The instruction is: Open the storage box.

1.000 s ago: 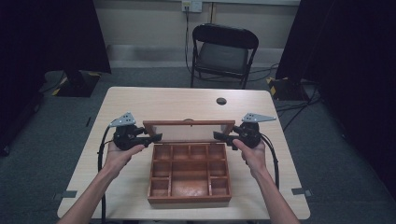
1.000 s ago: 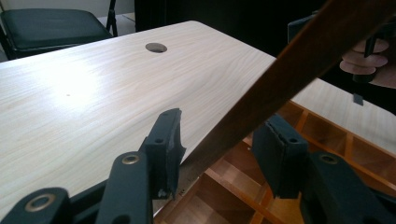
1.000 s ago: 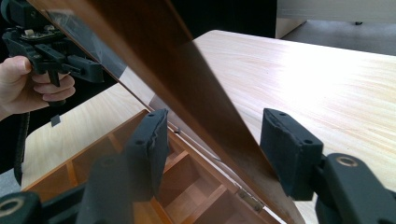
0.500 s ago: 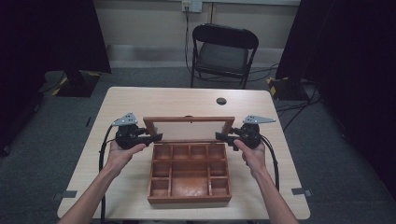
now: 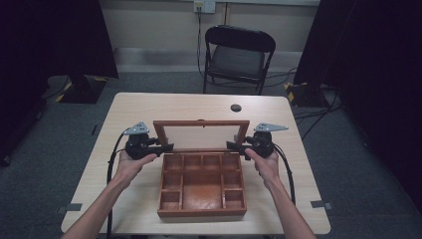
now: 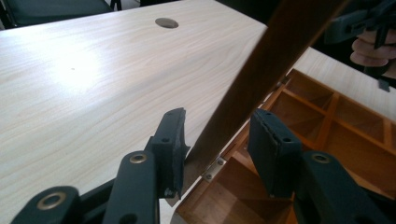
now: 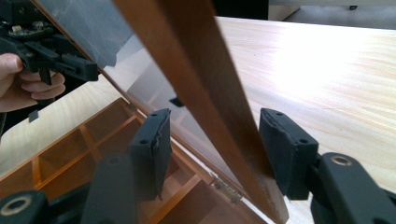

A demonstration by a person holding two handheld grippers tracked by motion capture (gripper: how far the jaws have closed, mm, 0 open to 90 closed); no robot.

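The box (image 5: 201,184) sits on the desk (image 5: 149,107) with its lid (image 5: 201,134) raised upright (nearly fully open, I judge). The left gripper (image 5: 161,148) and right gripper (image 5: 234,146) straddle the lid's side rails, fingers spread, so only letting go seems left.

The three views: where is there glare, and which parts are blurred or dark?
High view: evenly lit table, very dark room corners, slightly soft overall. Left gripper view: a bright glare patch on the tabletop; the lid frame close to the camera is blurred. Right gripper view: strong glare on the table at upper right; the lid's clear panel shows faint reflections.
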